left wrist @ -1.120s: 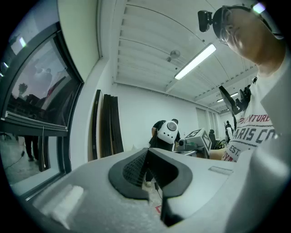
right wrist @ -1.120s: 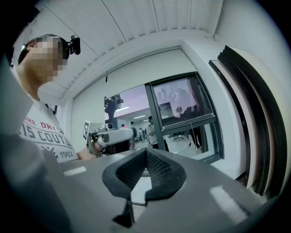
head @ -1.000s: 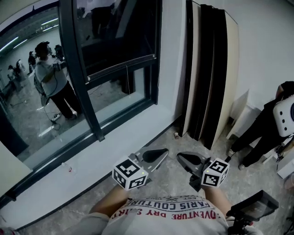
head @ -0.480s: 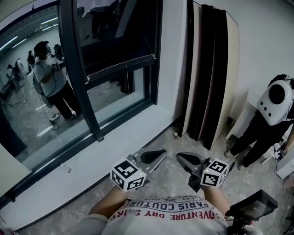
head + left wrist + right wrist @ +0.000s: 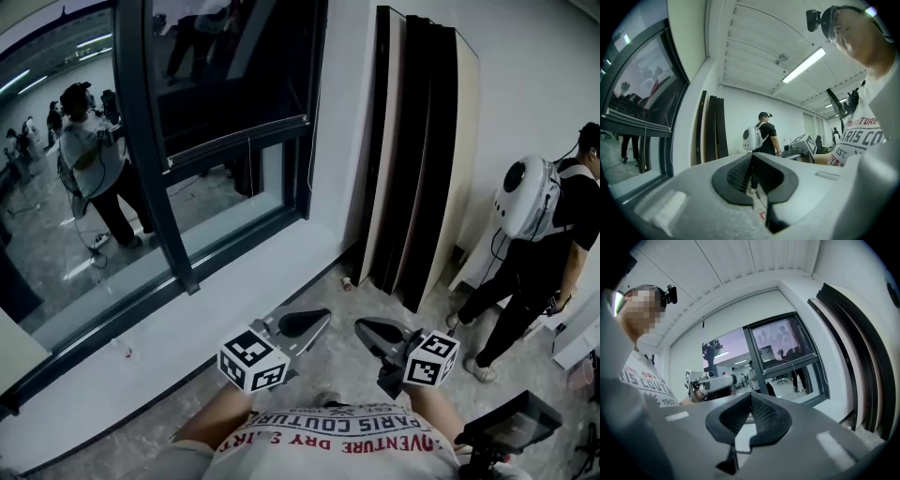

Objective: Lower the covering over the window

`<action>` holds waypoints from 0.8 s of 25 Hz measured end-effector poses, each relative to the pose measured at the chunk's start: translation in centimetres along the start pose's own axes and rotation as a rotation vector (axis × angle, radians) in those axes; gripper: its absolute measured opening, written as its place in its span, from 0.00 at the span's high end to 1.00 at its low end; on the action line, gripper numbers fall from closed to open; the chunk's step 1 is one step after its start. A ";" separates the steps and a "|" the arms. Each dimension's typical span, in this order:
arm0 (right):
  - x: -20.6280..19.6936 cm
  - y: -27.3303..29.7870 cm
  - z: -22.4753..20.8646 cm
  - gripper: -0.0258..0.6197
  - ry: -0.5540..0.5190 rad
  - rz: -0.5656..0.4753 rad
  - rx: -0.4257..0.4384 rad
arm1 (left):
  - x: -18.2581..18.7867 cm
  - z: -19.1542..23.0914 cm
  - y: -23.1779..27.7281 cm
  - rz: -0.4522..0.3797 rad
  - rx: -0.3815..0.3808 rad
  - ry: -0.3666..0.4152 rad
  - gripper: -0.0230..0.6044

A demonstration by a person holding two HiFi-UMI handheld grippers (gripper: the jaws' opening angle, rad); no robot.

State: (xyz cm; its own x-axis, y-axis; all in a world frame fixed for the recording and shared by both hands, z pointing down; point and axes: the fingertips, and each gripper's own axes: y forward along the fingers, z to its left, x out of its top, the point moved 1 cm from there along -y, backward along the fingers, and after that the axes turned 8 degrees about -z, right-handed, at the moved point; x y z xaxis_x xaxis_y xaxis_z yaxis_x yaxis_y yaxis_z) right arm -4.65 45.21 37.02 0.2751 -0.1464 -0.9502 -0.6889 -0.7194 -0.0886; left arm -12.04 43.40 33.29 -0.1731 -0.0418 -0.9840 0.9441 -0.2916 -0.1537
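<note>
The window [image 5: 216, 112] has a dark frame and fills the upper left of the head view; no covering shows over its glass. A thin white cord [image 5: 310, 141] hangs by the frame's right edge. My left gripper [image 5: 305, 322] is held low in front of my chest, shut and with nothing in it, well short of the sill. My right gripper [image 5: 368, 330] sits beside it, also shut and holding nothing. The left gripper view looks along shut jaws [image 5: 752, 161] toward the room. The right gripper view looks past shut jaws [image 5: 751, 401] toward the window [image 5: 787, 357].
A white sill [image 5: 216, 309] runs under the window. Dark and pale boards [image 5: 412, 159] lean against the wall to its right. A person with a white backpack [image 5: 525, 202] stands at the far right. A small screen [image 5: 516, 427] sits at the lower right.
The person at the right has straightened up and stepped further into view. Both grippers have stayed shut and drifted slightly down and left in the head view.
</note>
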 end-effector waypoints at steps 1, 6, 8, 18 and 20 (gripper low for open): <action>0.1 0.0 -0.4 0.95 0.009 -0.009 -0.002 | -0.2 0.2 0.3 0.003 -0.002 -0.002 0.96; -0.2 0.2 -4.1 0.95 0.065 -0.032 -0.002 | -1.5 2.4 3.2 0.032 0.006 -0.024 0.96; -0.3 0.3 -6.3 0.95 0.091 -0.042 -0.013 | -2.2 3.4 5.0 0.047 -0.001 -0.031 0.96; 1.8 3.3 -21.9 0.95 0.157 -0.078 -0.044 | -5.7 13.9 16.4 0.101 0.011 -0.072 0.96; 2.5 4.1 -25.4 0.95 0.162 -0.076 -0.046 | -5.7 16.9 19.0 0.094 0.043 -0.069 0.96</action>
State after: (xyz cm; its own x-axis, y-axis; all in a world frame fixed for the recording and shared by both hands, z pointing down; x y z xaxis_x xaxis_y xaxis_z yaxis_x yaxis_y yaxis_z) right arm 10.27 24.67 41.93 0.4321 -0.1948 -0.8805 -0.6314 -0.7625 -0.1411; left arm 2.09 21.92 37.51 -0.1051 -0.1359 -0.9851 0.9444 -0.3240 -0.0561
